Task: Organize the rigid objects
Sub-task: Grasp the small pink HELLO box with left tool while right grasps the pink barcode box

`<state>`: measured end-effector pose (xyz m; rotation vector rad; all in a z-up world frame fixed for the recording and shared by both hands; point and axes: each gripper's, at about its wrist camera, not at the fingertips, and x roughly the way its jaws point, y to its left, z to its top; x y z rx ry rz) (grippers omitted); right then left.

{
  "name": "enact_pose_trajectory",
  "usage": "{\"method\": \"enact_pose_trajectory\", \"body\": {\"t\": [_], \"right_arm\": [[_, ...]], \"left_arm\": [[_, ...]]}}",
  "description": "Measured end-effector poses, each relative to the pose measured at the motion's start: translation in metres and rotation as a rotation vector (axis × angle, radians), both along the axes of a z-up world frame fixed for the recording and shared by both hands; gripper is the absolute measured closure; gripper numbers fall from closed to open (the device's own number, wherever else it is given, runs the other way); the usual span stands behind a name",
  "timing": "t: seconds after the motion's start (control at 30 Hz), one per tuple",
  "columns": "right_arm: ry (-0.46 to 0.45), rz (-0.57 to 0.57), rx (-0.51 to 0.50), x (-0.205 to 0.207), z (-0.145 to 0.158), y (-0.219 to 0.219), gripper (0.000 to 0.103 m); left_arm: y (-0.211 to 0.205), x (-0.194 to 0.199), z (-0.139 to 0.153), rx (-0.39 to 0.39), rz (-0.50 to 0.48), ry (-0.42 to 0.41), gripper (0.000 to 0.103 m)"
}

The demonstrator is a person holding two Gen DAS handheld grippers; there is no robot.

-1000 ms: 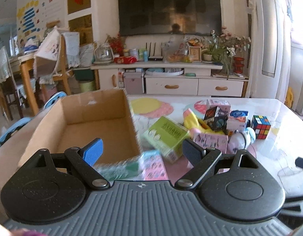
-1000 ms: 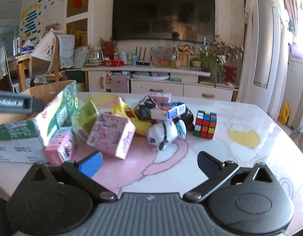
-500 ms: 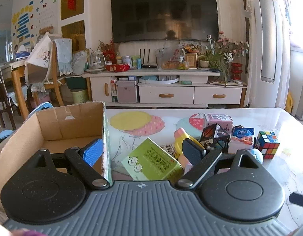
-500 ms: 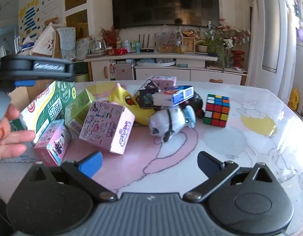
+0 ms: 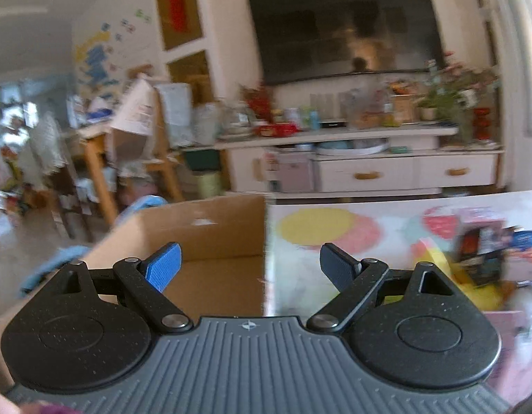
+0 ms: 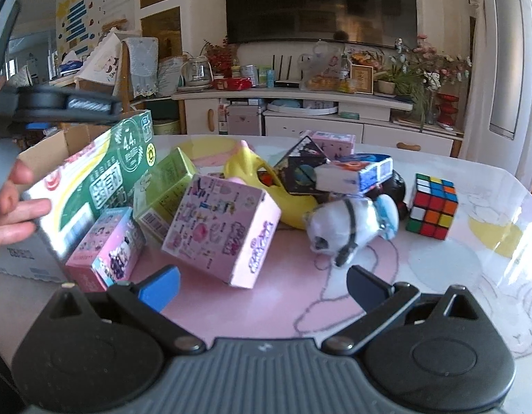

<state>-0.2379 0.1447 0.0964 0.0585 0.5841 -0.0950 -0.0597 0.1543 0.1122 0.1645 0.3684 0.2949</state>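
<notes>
Hovering left gripper (image 5: 250,265) over cardboard box (image 5: 210,238), fingers spread, empty | right gripper (image 6: 262,284) fingers spread, empty, low over table (image 6: 472,265) | pink box (image 6: 224,231), Rubik's cube (image 6: 433,207) among clutter beside box

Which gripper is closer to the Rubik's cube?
The right one. The right gripper hangs open over the table with the Rubik's cube just ahead to its right. The left gripper is far over at the cardboard box, and its view doesn't show the cube.
</notes>
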Motion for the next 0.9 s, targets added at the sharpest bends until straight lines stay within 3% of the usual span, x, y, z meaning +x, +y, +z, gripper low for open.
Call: {"method": "enact_pose_trajectory", "body": {"t": [0.17,0.27,0.4,0.7,0.9], "right_arm": [[-0.008,0.019,-0.011,0.01,-0.002,0.006,0.001],[-0.015,0.032,-0.025,0.016,-0.002,0.011,0.001],[-0.019,0.027,0.0,0.024,-0.003,0.009,0.001],[-0.021,0.052,0.005,0.042,-0.01,0.014,0.001],[-0.011,0.067,0.009,0.053,-0.015,0.013,0.001]], "left_arm": [[0.034,-0.005,0.006,0.013,0.116,0.002,0.0],[0.042,-0.01,0.009,0.035,0.137,0.008,0.0],[0.031,-0.022,0.011,0.035,0.052,0.058,0.0],[0.005,-0.034,0.0,-0.097,-0.222,0.216,0.0],[0.004,-0.023,-0.01,-0.149,-0.235,0.306,0.0]]}}
